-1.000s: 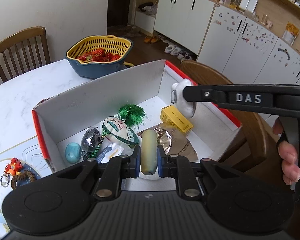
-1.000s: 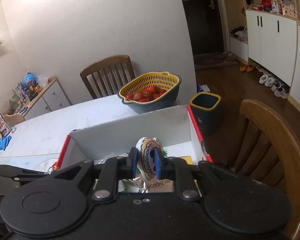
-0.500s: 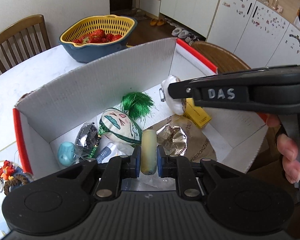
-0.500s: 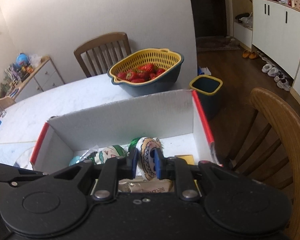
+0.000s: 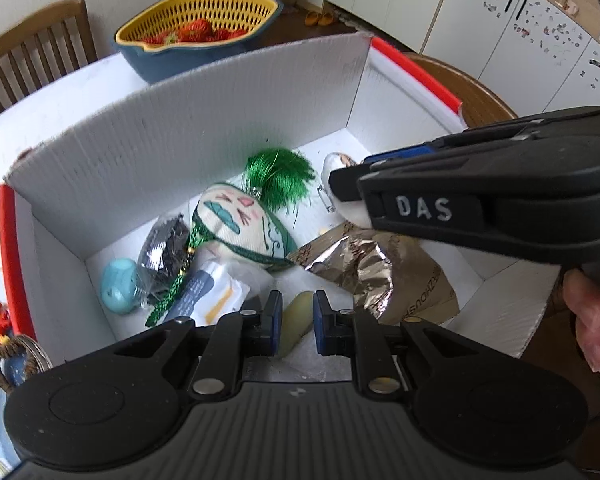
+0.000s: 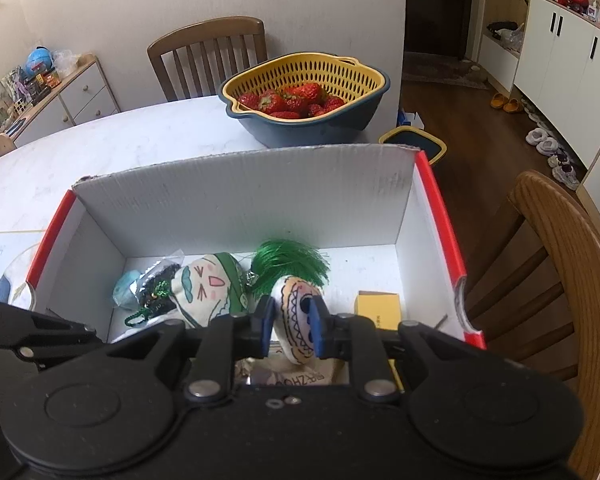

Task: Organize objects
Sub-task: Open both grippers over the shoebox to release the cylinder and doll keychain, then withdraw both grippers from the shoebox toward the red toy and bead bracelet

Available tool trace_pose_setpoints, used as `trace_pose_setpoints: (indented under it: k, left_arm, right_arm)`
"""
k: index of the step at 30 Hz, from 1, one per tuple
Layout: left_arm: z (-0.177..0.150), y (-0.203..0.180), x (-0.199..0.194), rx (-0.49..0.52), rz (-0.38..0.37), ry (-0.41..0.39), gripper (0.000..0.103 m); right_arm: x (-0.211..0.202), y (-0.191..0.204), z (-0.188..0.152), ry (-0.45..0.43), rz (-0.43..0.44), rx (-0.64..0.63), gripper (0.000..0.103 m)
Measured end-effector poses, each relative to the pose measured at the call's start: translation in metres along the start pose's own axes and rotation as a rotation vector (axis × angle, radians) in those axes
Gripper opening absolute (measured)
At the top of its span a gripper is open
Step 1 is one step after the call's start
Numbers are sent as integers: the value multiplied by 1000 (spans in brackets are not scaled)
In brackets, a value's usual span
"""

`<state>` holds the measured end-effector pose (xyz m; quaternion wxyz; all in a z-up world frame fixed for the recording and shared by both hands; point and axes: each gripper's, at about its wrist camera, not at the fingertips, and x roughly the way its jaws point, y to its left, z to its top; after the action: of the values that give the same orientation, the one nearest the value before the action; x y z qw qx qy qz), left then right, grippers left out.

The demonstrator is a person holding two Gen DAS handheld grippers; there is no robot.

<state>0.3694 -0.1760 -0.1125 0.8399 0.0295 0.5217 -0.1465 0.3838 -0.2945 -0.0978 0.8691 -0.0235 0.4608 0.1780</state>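
Note:
A white cardboard box [image 5: 188, 120] with red rims stands on the table and holds several small items. My left gripper [image 5: 294, 326] is low inside the box. Its jaws have parted and a pale yellow tube [image 5: 294, 328] lies slanted between them on the box floor. My right gripper [image 6: 290, 326] is shut on a round embroidered pouch [image 6: 294, 320] and holds it inside the box; it also shows in the left wrist view [image 5: 344, 194]. A cat-face pouch [image 5: 240, 228] with a green tassel [image 5: 280, 176] lies in the middle of the box.
The box also holds a foil snack bag [image 5: 376, 272], a light blue egg-shaped thing [image 5: 118, 286], a dark packet [image 5: 162, 244] and a yellow carton [image 6: 378, 306]. A strawberry basket [image 6: 304, 100] stands behind the box. Wooden chairs [image 6: 556, 280] stand around. A keychain [image 5: 0, 328] lies left of the box.
Both grippers have gone down into the box. The left jaws have parted and the yellow tube has tipped down onto the box floor. The right gripper still holds the pouch.

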Motion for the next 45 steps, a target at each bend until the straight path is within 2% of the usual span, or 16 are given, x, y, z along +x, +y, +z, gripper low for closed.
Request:
trace_pose_setpoints:
  k: [8, 13, 16, 20, 28, 29, 30, 32, 36, 40, 42, 45]
  left_arm:
    - [0, 3, 0, -25, -13, 10, 16]
    - [-1, 5, -5, -35, -20, -4, 16]
    - [-2, 6, -10, -41, -26, -20, 18]
    - [-4, 6, -20, -50, -31, -50, 29]
    - [-10, 7, -44, -61, -48, -103, 32]
    - [-11, 7, -48, -64, -50, -111, 39]
    - [-13, 7, -52, -67, -49, -124, 51]
    - [-16, 7, -62, -69, -46, -159, 61]
    - [-22, 11, -78, -71, -60, -195, 61]
    - [-27, 16, -96, -73, -62, -229, 61]
    - [-30, 20, -105, -76, -61, -245, 66]
    - [-35, 27, -120, -74, -57, -269, 67]
  right_arm:
    - [3, -6, -3, 26, 9, 25, 26]
    - [-3, -13, -5, 20, 20, 52, 38]
    - [-8, -13, -7, 8, 28, 58, 40]
    - [-18, -15, -7, -6, 35, 62, 41]
    - [-42, -15, -9, -45, 53, 70, 43]
    - [-45, -15, -10, -51, 57, 70, 46]
    - [-48, -14, -11, -58, 55, 71, 54]
    - [-56, -13, -13, -79, 53, 68, 59]
    - [-69, -8, -16, -97, 63, 55, 60]
    - [-83, -3, -19, -120, 76, 61, 65]
    - [-90, 1, -20, -131, 82, 65, 69]
    - [-100, 7, -23, -151, 89, 75, 74]
